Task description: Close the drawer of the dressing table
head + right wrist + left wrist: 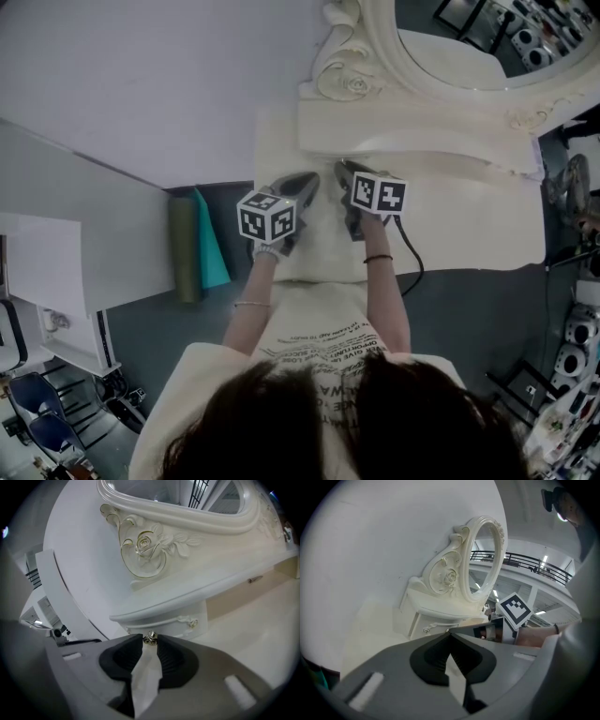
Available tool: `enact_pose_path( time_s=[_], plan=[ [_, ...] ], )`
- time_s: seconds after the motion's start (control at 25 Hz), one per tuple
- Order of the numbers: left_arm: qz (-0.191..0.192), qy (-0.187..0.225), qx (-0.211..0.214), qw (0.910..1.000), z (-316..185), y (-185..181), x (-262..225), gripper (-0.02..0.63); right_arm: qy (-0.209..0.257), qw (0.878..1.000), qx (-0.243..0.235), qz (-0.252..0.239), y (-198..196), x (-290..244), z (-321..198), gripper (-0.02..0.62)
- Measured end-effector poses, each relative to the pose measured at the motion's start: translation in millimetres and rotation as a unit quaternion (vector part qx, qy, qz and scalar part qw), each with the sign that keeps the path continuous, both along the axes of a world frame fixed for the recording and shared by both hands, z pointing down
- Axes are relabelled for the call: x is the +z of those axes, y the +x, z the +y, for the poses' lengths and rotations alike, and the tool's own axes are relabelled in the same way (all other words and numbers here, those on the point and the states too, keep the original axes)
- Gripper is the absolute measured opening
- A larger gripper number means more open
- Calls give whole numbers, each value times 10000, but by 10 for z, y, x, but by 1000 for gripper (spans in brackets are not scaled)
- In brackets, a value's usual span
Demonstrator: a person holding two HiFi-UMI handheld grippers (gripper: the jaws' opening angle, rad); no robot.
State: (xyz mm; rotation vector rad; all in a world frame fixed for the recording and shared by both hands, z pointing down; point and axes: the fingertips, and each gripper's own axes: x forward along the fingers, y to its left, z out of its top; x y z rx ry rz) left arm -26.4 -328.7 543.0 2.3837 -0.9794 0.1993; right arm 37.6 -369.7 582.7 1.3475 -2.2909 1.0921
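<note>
The cream dressing table (pixel 469 234) stands against the wall under its carved oval mirror (pixel 450 66). Both grippers sit close together over its left half, before the raised drawer unit (pixel 394 131). My right gripper (pixel 150 638) is shut on a small brass-coloured knob (pixel 150 637), its tips pressing it from both sides just before a curved small drawer front (pixel 173 623) with an ornate handle. My left gripper (pixel 449 633) has its tips meeting and I see nothing held between them; it points at the same unit (pixel 436 620). How far the drawer stands out is hidden by the jaws.
A green roll (pixel 185 248) and a teal sheet (pixel 212 251) lean on the floor left of the table. A white desk (pixel 84 234) stands further left. A black cable (pixel 411 258) trails from the right gripper. Equipment crowds the right edge (pixel 577 347).
</note>
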Motion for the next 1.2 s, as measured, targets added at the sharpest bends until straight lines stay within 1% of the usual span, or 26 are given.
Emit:
enact_pose_path(
  time_s=[1.2],
  plan=[
    [22, -57, -32, 10000, -103, -15, 37, 0, 10, 10000, -72, -68, -15, 1, -93, 104]
  ],
)
